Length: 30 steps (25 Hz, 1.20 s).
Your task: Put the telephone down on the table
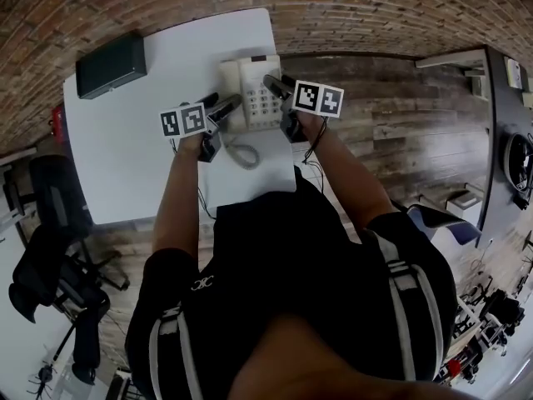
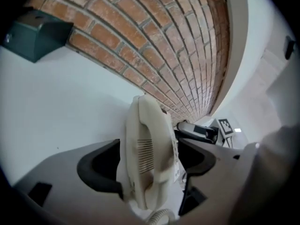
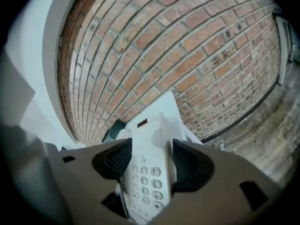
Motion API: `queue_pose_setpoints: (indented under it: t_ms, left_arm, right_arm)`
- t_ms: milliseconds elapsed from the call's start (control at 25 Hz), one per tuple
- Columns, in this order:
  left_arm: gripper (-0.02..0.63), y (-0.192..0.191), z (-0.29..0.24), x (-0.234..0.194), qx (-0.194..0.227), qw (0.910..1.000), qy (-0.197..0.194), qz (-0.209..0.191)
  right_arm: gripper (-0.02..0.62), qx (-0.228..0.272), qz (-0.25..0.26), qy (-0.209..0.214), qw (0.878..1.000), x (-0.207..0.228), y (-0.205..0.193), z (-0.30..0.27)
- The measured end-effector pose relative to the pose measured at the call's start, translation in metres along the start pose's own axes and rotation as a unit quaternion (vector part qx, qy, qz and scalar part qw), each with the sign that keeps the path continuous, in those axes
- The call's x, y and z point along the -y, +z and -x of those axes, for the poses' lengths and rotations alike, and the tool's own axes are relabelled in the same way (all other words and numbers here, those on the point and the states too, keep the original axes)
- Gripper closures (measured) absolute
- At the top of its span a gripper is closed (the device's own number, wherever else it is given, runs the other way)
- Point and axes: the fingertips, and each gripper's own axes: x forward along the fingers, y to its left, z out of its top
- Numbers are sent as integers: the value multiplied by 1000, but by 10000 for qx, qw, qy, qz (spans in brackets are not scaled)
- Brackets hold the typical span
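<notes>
A cream push-button telephone is at the far right corner of the white table, its handset resting on the left side. Its coiled cord trails toward me over the tabletop. My left gripper is shut on the handset side; in the left gripper view the handset fills the gap between the dark pads. My right gripper is shut on the keypad side, and the keypad sits between its ribbed pads. I cannot tell whether the telephone's underside touches the table.
A dark green box lies at the table's far left corner, by the brick wall. Black office chairs stand left of the table. Wooden floor lies to the right, right beside the telephone's edge of the table.
</notes>
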Motion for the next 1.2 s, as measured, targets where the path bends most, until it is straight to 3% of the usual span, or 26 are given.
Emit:
queue_pose_setpoints:
  t_ms: [80,120,160,200,240,320,360,480,640,760,840,1000,1200]
  left_arm:
    - [222,8,14,5,312,9989,257,-251]
    - [222,14,22,9,524,9973,379,-344]
    - [233,21,32,13,769,9947,520,-438]
    - [293,29,43,17,1038,9907,694,-542]
    - [398,36,55,23,1314,9852,893,-649]
    - [554,49,79,35,1788,9723,1261,-824]
    - [594,55,89,43,1958,9665,1392,-907]
    - [603,70,113,74,2324,9473,1687,-1417]
    - [604,86,145,124,2852,9061,2164,-2254]
    - [604,91,170,160,3297,8807,2322,-2485]
    - [604,91,185,179,3534,8691,2364,-2526]
    - [604,91,199,194,3679,8597,2409,-2599]
    - [604,92,199,196,3502,8654,2386,-2673]
  right_arm:
    - [365,384,254,-5,9989,-8,16,12]
    - [393,570,418,-63,9975,-11,23,20]
    - [463,739,591,-135,9954,-15,30,28]
    - [503,881,764,-190,9930,-19,36,35]
    - [544,999,939,-210,9903,-25,41,42]
    - [585,1229,1359,-193,9829,-41,51,54]
    - [594,1361,1631,-201,9770,-51,57,60]
    - [597,1849,2521,-229,9496,-85,75,82]
    - [597,2486,3151,-8,9159,-138,96,118]
    - [597,2928,3419,74,8929,-173,106,147]
    - [597,3193,3546,60,8788,-190,110,165]
    - [597,3392,3656,51,8667,-206,110,183]
    - [597,3420,3433,135,8746,-210,113,190]
